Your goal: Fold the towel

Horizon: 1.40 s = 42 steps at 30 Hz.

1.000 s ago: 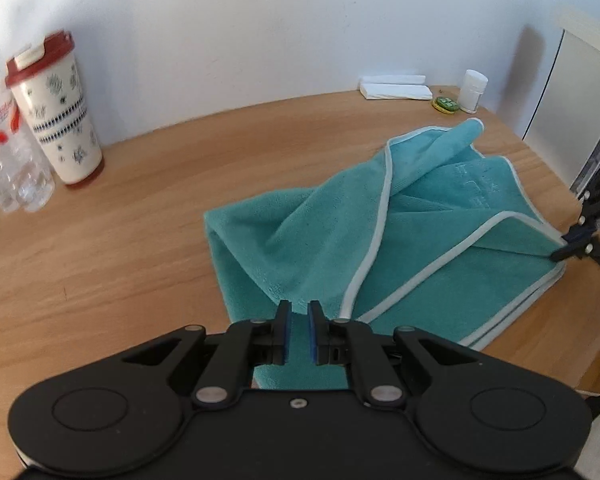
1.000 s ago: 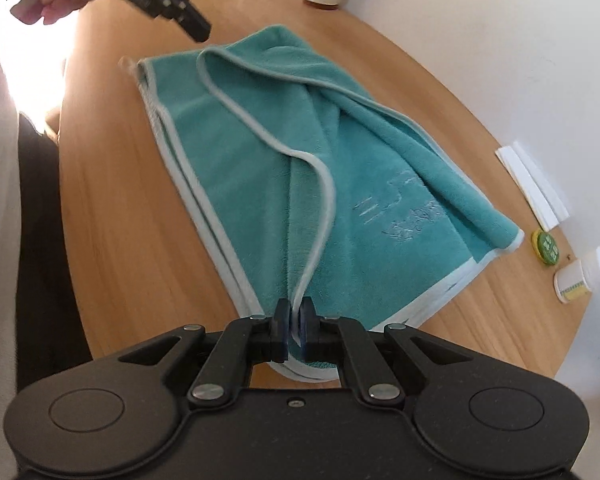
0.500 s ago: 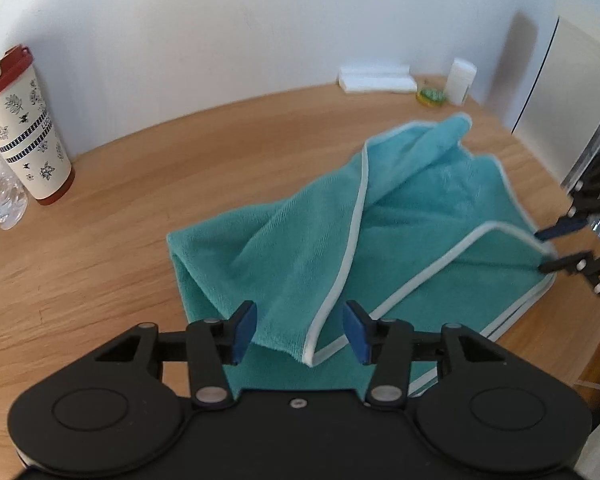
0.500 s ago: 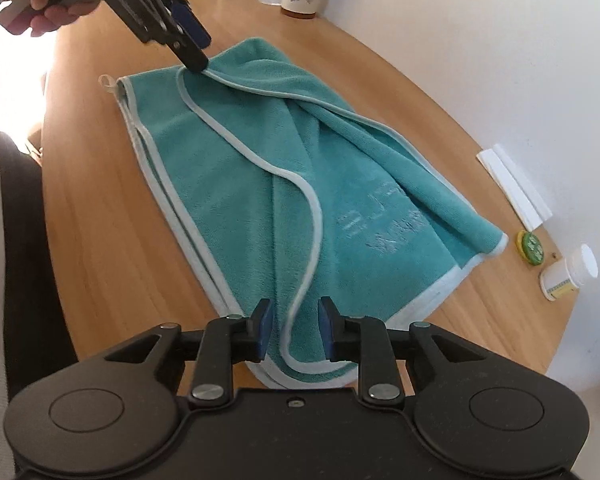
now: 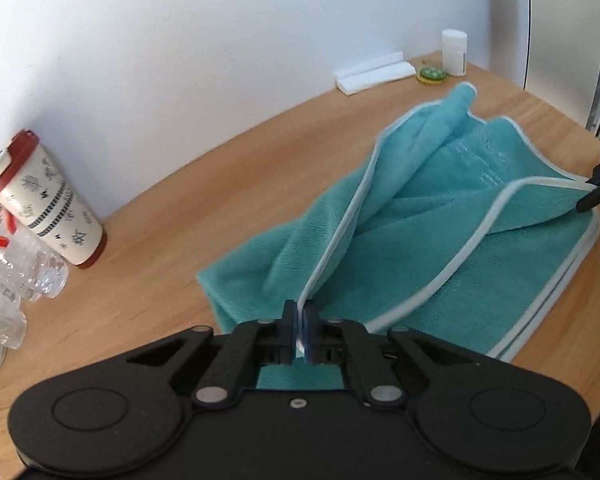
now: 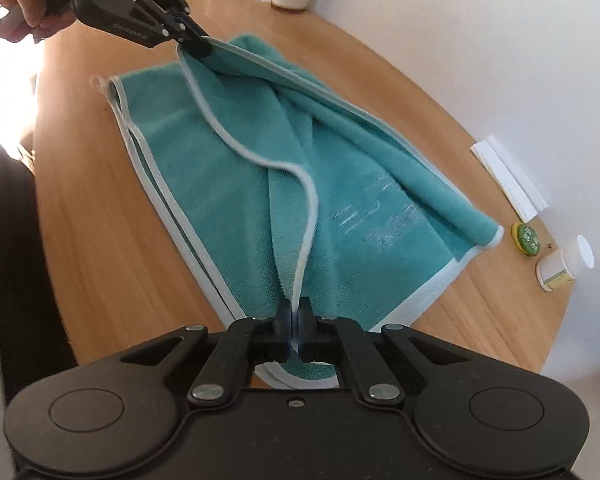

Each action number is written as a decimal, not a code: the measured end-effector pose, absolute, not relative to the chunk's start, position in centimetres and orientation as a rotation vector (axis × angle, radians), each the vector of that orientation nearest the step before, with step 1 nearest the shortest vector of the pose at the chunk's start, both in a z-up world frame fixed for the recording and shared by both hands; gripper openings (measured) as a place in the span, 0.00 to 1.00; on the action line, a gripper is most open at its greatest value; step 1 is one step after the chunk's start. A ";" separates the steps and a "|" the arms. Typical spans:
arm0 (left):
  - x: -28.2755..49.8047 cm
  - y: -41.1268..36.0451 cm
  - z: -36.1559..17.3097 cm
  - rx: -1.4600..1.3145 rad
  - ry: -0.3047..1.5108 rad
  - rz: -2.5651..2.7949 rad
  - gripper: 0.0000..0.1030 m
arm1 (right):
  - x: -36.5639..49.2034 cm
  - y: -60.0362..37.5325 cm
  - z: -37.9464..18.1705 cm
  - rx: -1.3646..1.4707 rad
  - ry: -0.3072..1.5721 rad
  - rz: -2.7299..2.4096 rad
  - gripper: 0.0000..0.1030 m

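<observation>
**Teal towel pinched at two corners on wooden table**

Teal terry-cloth towel with pale grey piping (image 5: pixel 440 240) lies partly folded on the light wooden table (image 5: pixel 180 220); its lower layers rest flat with their piped edges stacked along the near side, while the top layer is lifted and creased. The black left gripper (image 5: pixel 299 334) has its jaws closed on the piped edge of that top layer; the trim runs up from between the fingers and away across the cloth. In the right wrist view the same left gripper (image 6: pixel 198 46) shows at the far end of the towel, pinching a raised corner, with a person's hand (image 6: pixel 24 4) on its handle. The black right gripper (image 6: pixel 296 330) is likewise clamped on the piped edge at the near end; the trim rises from between its fingers and curves in an S across the upper layer towards the left gripper. The right gripper also appears at the right margin of the left wrist view (image 5: pixel 598 194), gripping the opposite corner. The lifted layer thus spans between the two tools; pale embroidered lettering (image 6: pixel 380 216) shows on the layer beneath.

Beyond the towel, by the white wall: a white tumbler with red lid and base (image 5: pixel 46 204); clear plastic bottles (image 5: pixel 16 264) beside it; a flat white folded paper (image 5: pixel 374 74); a small green round tin (image 5: pixel 432 74); a white pill bottle (image 5: pixel 455 52).
</observation>
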State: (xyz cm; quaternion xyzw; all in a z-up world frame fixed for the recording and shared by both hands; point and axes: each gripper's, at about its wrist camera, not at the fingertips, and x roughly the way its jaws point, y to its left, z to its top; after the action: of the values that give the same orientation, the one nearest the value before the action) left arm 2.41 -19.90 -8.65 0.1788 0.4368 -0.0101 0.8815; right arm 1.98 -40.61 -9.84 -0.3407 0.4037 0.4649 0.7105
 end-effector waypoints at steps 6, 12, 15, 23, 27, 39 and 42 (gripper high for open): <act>0.2 -19.2 -7.8 0.426 0.920 -0.052 0.02 | 1.1 -40.7 -9.7 -0.848 0.867 1.055 0.02; -1.2 -18.7 -9.8 0.453 0.984 -0.096 0.03 | -0.7 -39.7 -12.8 -0.994 0.869 1.076 0.04; -1.7 -18.9 -11.5 0.507 1.014 -0.123 0.03 | -0.5 -39.9 -12.7 -0.969 0.903 1.076 0.06; -1.8 -18.1 -12.3 0.442 1.062 -0.181 0.08 | 4.9 -41.3 -7.8 -0.763 0.978 0.969 0.30; -0.5 -15.7 -11.4 0.216 1.136 -0.200 0.61 | 10.2 -39.8 -6.5 -0.683 0.955 0.887 0.31; 2.5 -10.8 -8.8 -0.154 1.198 -0.075 0.86 | 22.4 -33.0 -10.0 -0.707 1.060 0.963 0.42; 3.0 -10.4 -8.6 -0.196 1.235 -0.047 0.97 | 23.7 -30.8 -11.7 -0.820 1.112 1.071 0.42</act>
State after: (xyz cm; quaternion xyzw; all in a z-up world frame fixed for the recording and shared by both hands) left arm 2.96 -10.40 -8.56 -0.0916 0.5780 -0.0218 0.8106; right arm 23.68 -30.75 -11.74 -0.3597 0.4877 0.4700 0.6417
